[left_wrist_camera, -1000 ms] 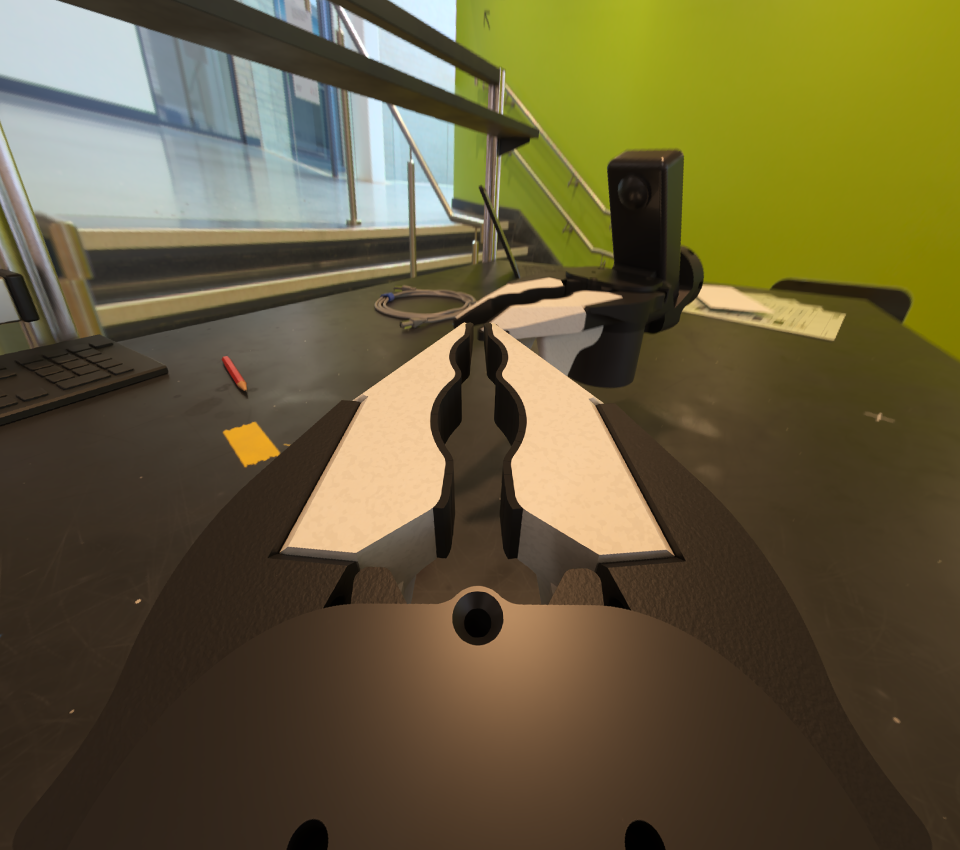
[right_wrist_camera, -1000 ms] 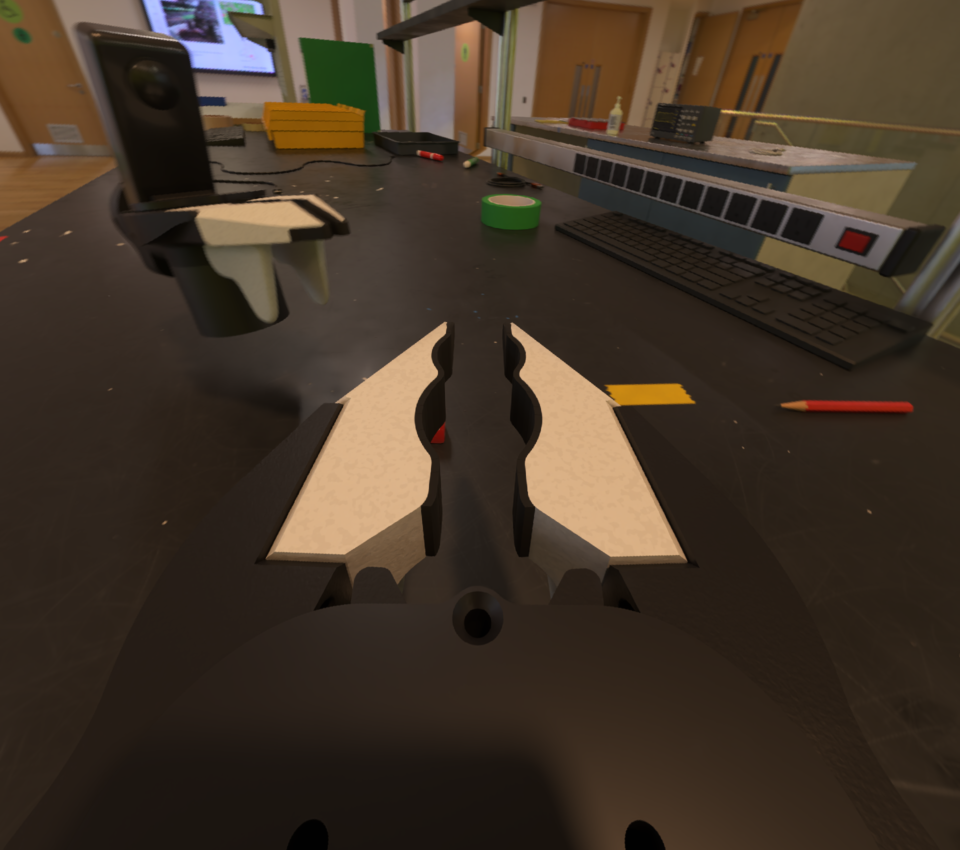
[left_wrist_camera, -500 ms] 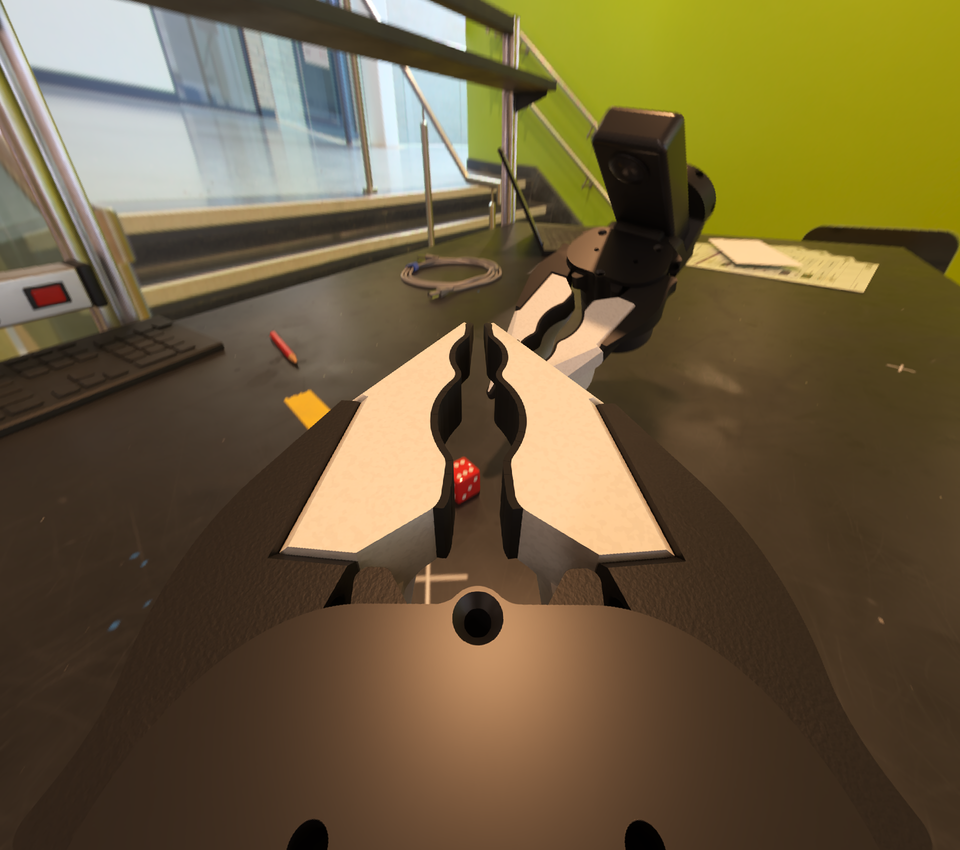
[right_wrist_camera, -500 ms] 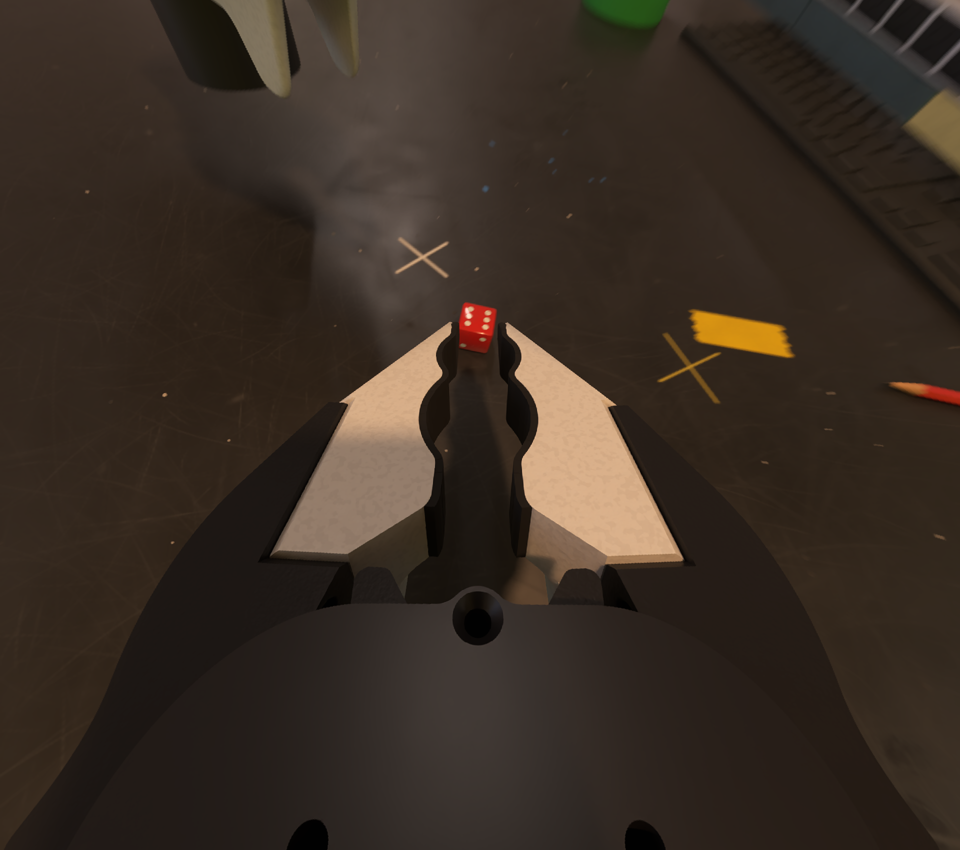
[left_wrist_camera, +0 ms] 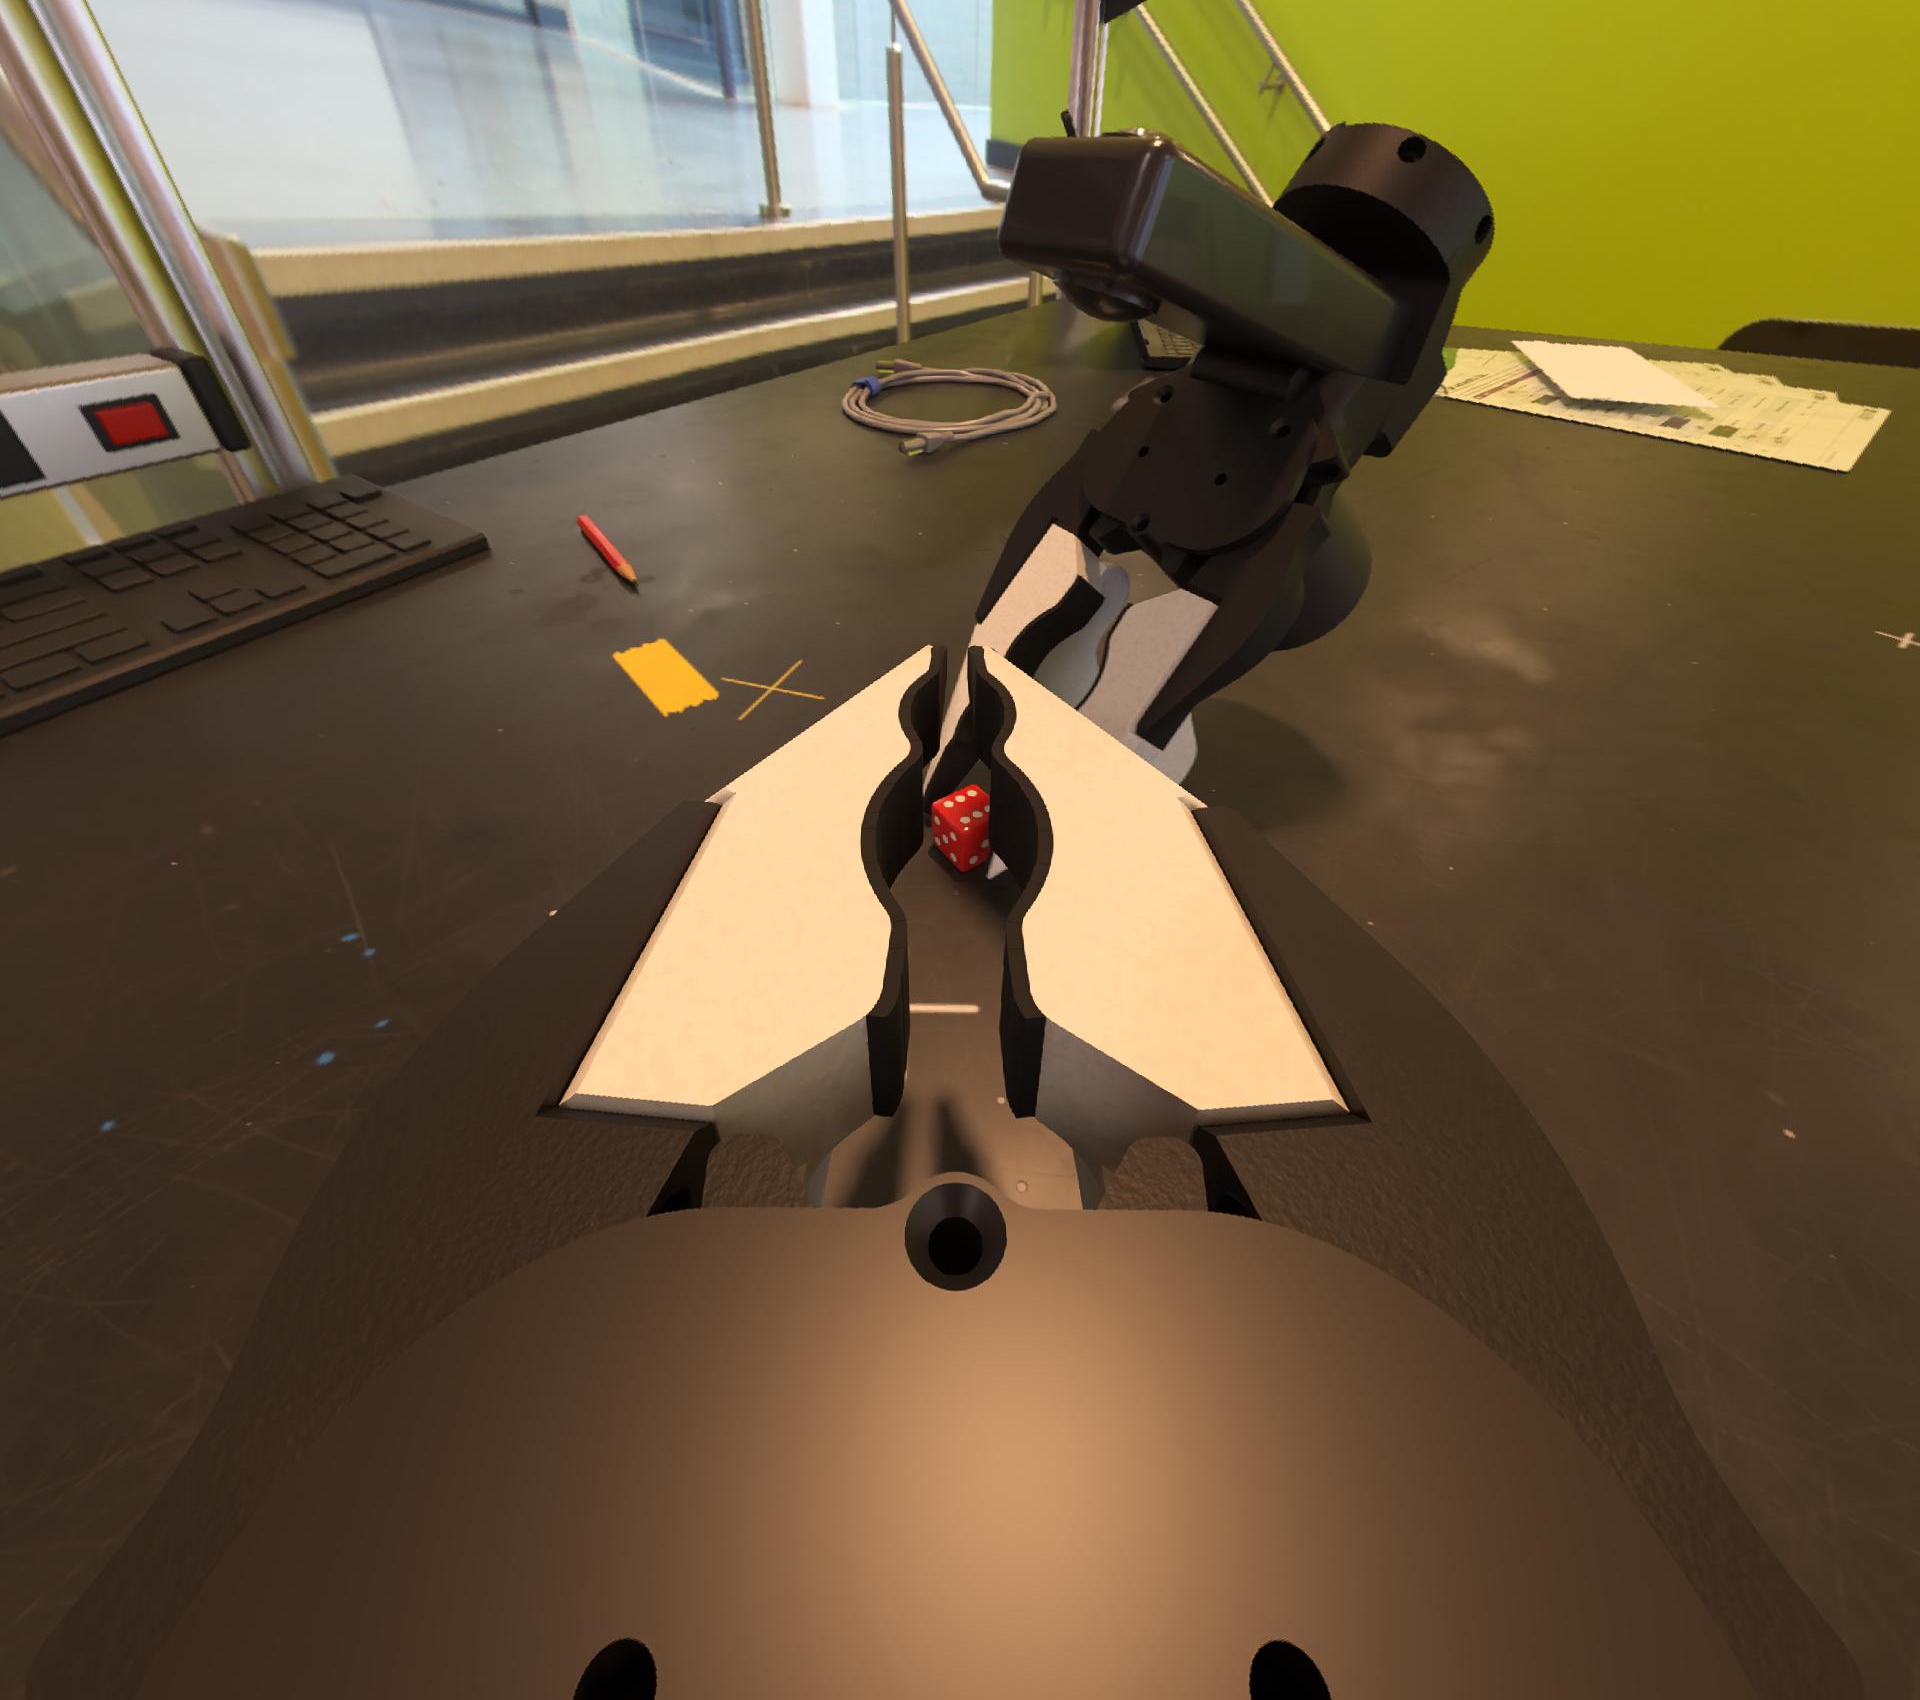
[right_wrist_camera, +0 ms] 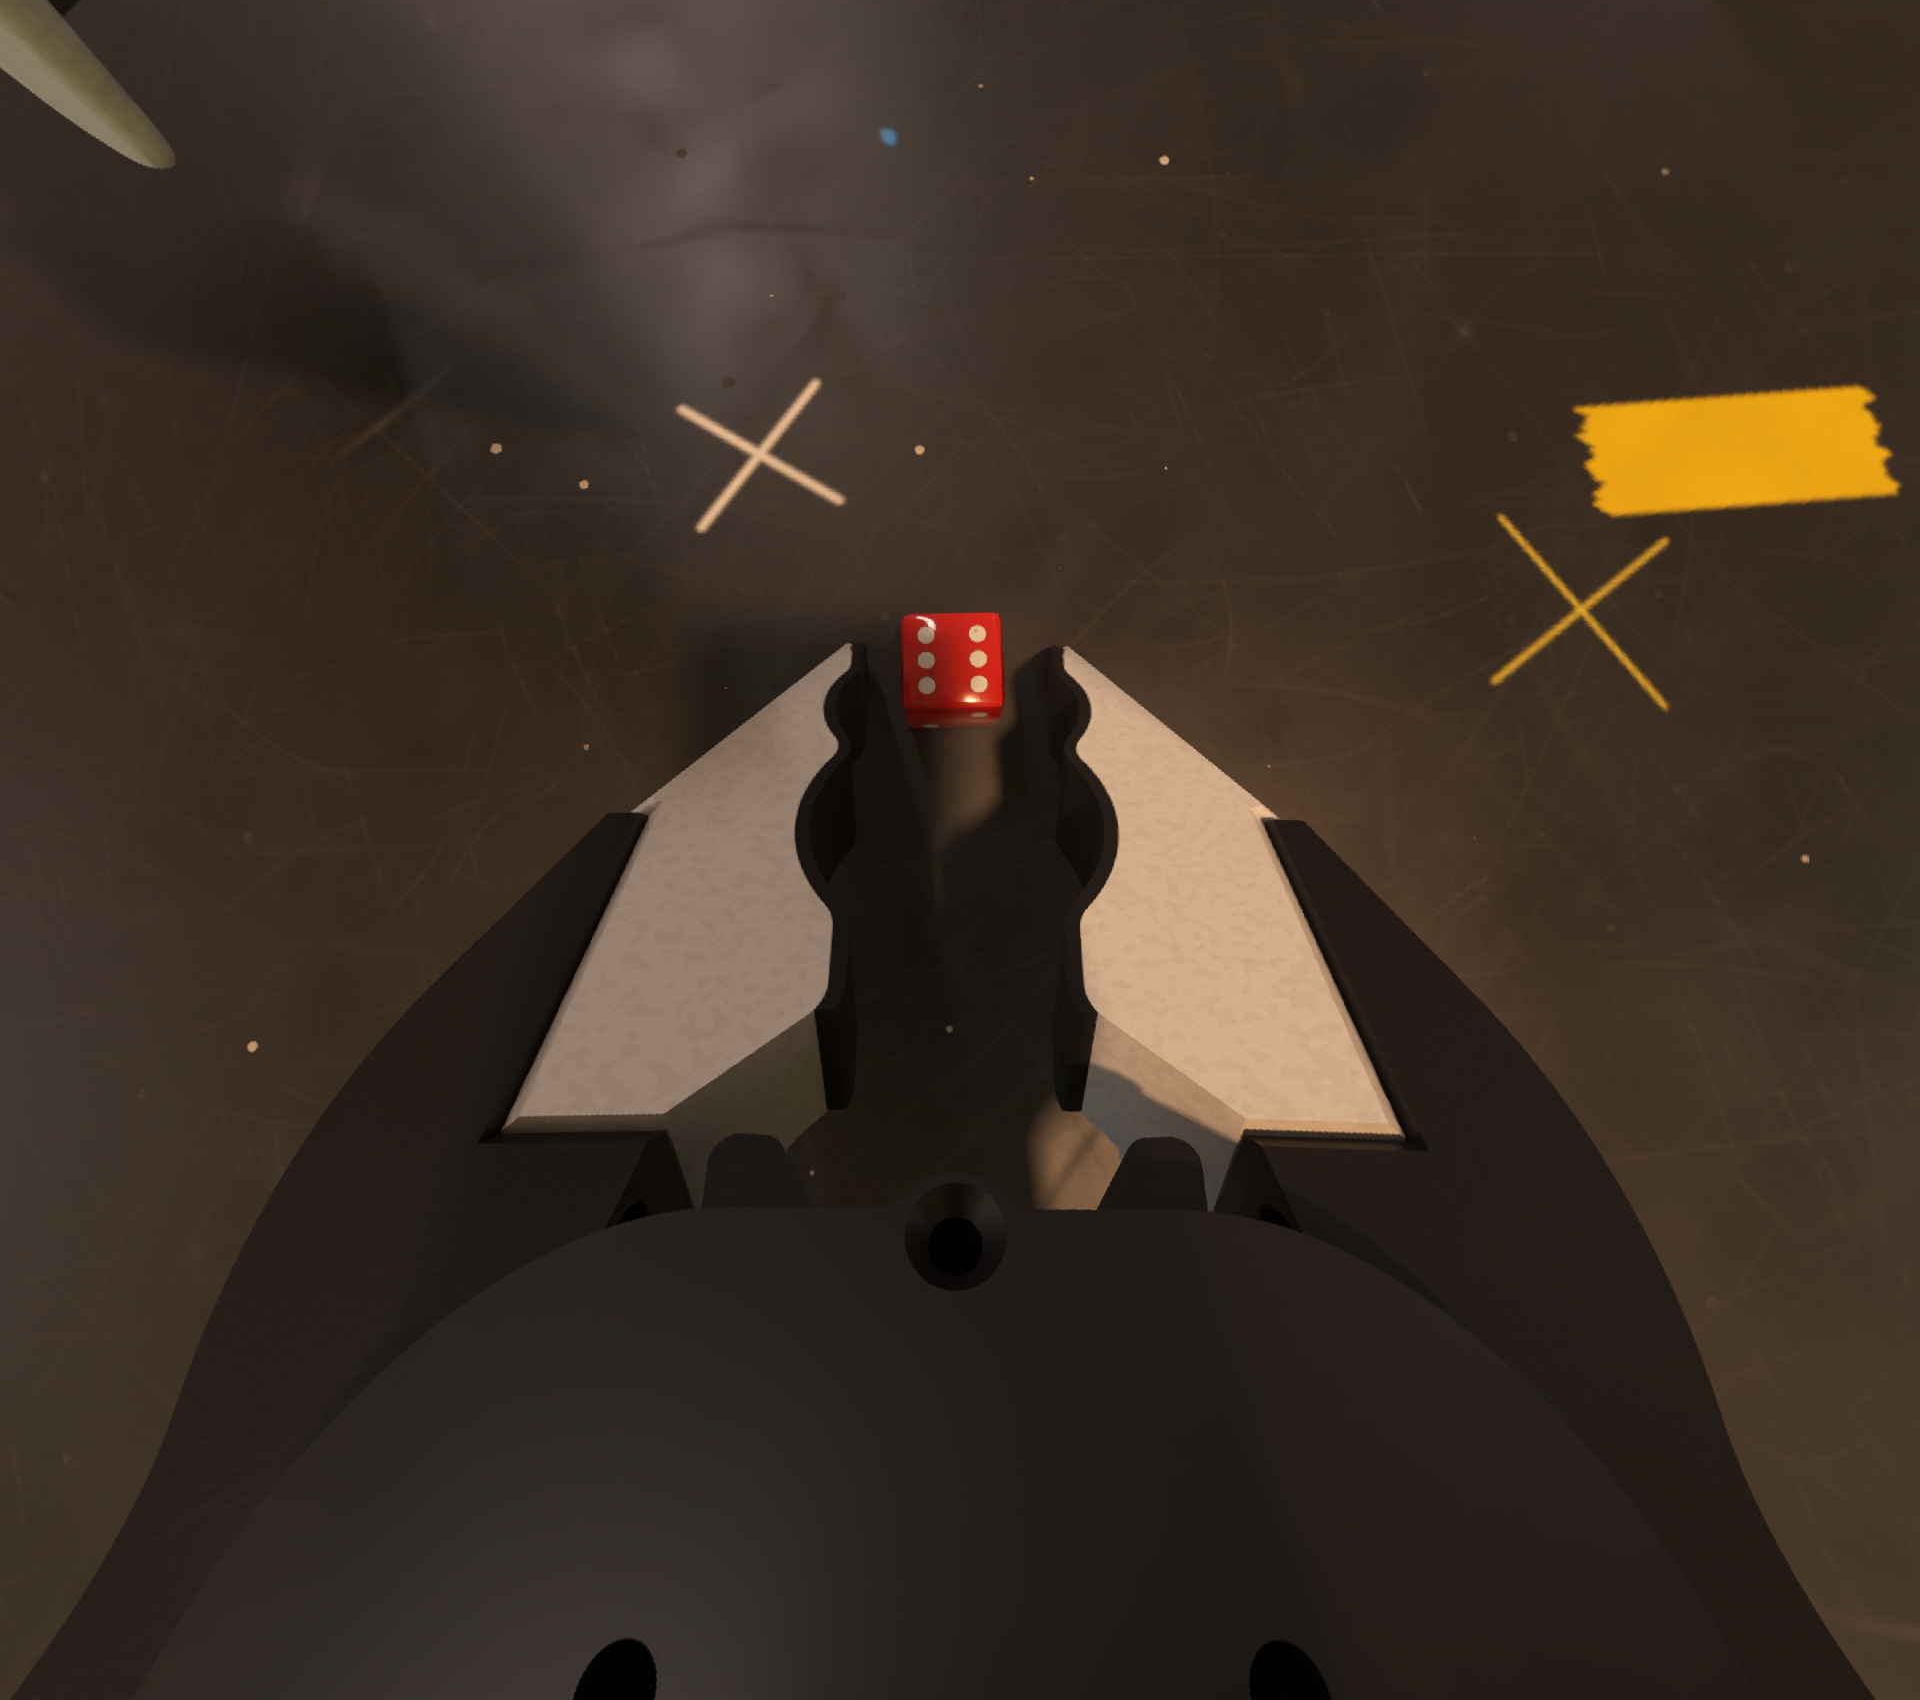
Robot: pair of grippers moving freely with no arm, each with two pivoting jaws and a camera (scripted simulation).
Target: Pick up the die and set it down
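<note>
A small red die [right_wrist_camera: 951, 661] with white pips lies on the dark table [right_wrist_camera: 1247, 248]. My right gripper [right_wrist_camera: 951, 663] points steeply down at the table and is open. Its two fingertips stand on either side of the die with a small gap on each side. In the left wrist view the die [left_wrist_camera: 961, 824] shows through the slit of my left gripper [left_wrist_camera: 956, 663], which is shut and empty and hovers above the table. The right gripper [left_wrist_camera: 1112, 674] tilts down behind it. The left gripper [right_wrist_camera: 239, 71] shows at the top left of the right wrist view.
A white cross [right_wrist_camera: 761, 455] is marked just beyond the die. A yellow cross [right_wrist_camera: 1579, 611] and yellow tape [right_wrist_camera: 1735, 450] lie to its right. A keyboard [left_wrist_camera: 208, 580], red pencil [left_wrist_camera: 608, 549], coiled cable [left_wrist_camera: 945, 403] and papers [left_wrist_camera: 1662, 393] lie farther out.
My right gripper has tipped downward, come lower over the die and opened wider around it. My left gripper has stayed shut, and its view has shifted slightly.
</note>
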